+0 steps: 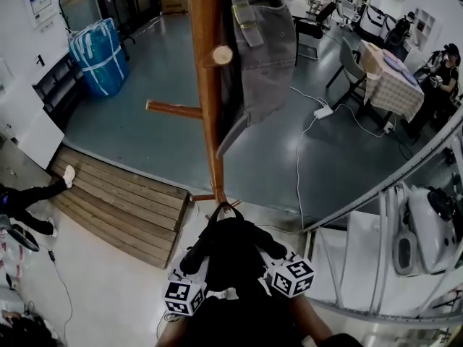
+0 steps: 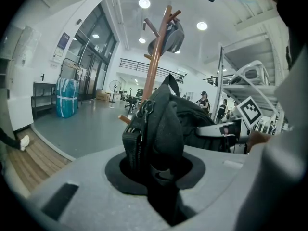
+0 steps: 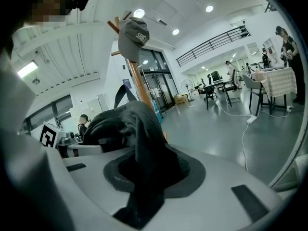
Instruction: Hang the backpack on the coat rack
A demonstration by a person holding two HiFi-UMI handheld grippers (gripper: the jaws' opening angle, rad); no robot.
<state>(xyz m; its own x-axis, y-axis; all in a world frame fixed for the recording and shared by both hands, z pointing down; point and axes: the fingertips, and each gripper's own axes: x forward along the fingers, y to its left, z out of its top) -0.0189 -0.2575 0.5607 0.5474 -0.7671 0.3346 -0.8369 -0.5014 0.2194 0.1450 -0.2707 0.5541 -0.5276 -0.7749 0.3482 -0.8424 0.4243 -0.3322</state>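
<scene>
A black backpack hangs between my two grippers at the bottom of the head view, just in front of the wooden coat rack. My left gripper is shut on the backpack's zipped edge. My right gripper is shut on a fold of its fabric. The cloth hides both pairs of pads. The rack's pole stands close ahead with bare pegs to the left. A grey cap hangs from a higher peg. The backpack's top loop lies near the pole's foot.
A wooden slatted platform lies to the left of the rack. A blue wrapped bundle stands at the far left. A white power strip with its cable lies on the grey floor. A cloth-covered table and metal shelving stand at the right.
</scene>
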